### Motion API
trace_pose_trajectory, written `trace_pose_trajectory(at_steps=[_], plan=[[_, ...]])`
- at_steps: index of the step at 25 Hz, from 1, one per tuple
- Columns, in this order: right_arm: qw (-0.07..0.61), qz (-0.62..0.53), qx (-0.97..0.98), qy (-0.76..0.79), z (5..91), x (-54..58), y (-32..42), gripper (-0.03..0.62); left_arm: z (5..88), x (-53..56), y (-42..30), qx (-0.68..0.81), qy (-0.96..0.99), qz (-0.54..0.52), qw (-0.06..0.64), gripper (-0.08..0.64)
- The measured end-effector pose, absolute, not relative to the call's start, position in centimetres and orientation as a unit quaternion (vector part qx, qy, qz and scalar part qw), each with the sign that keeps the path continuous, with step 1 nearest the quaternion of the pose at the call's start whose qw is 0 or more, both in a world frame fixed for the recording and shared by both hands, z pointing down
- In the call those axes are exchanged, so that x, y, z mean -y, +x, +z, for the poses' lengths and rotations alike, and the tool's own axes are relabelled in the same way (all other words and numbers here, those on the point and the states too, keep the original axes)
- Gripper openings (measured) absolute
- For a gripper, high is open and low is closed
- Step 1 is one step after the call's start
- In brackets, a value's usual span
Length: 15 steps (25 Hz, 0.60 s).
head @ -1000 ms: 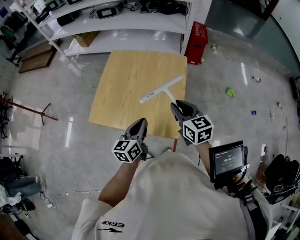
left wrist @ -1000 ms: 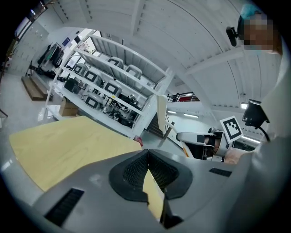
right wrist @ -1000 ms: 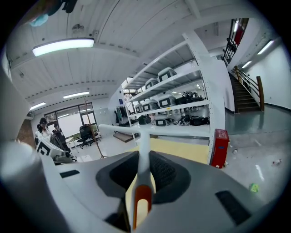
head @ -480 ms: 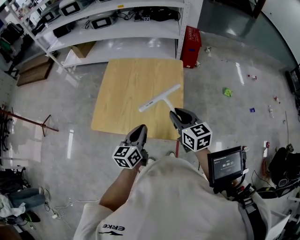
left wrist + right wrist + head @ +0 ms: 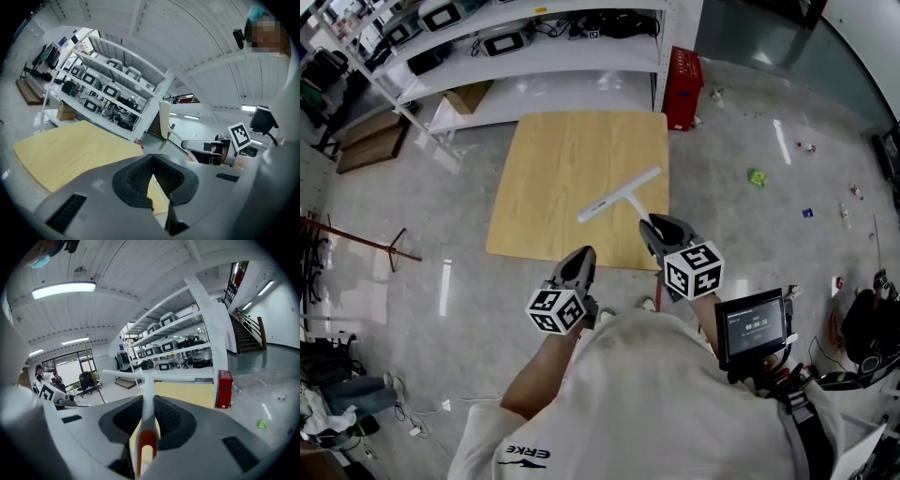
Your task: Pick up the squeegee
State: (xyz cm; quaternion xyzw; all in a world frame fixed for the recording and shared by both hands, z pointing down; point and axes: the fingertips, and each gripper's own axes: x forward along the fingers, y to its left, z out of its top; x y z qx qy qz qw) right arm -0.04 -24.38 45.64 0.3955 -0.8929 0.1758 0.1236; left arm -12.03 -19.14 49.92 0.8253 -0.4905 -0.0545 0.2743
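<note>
Right gripper (image 5: 147, 401): my jaws are clamped on the squeegee (image 5: 146, 380). Its white handle, with the orange insert, runs straight up between the pads, and the long blade sits crosswise just ahead of the tips. I can't tell from here whether the blade touches anything below it.

Left gripper (image 5: 152, 161): jaws pressed together at the tips, with nothing between them. It hangs beside the right one, a little further back, and looks across at the squeegee off to its right.

Ahead of both pairs of jaws lies the pale wooden counter (image 5: 553, 187). In the head view the squeegee stretches from my right jaws out over its near right part. Well beyond the counter stand white shelves (image 5: 534, 47) loaded with equipment, and a red crate (image 5: 682, 80) sits on the floor at their right end.
</note>
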Motion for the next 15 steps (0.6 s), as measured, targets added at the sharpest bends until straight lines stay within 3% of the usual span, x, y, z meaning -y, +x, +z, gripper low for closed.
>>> trace_pose_trajectory(at_steps=[15], plan=[[0.116, 0.182, 0.891, 0.398, 46.5, 24.5, 0.6, 0.084, 50.6, 19.6, -10.8, 0.480, 0.831, -0.052, 0.275, 0.005]])
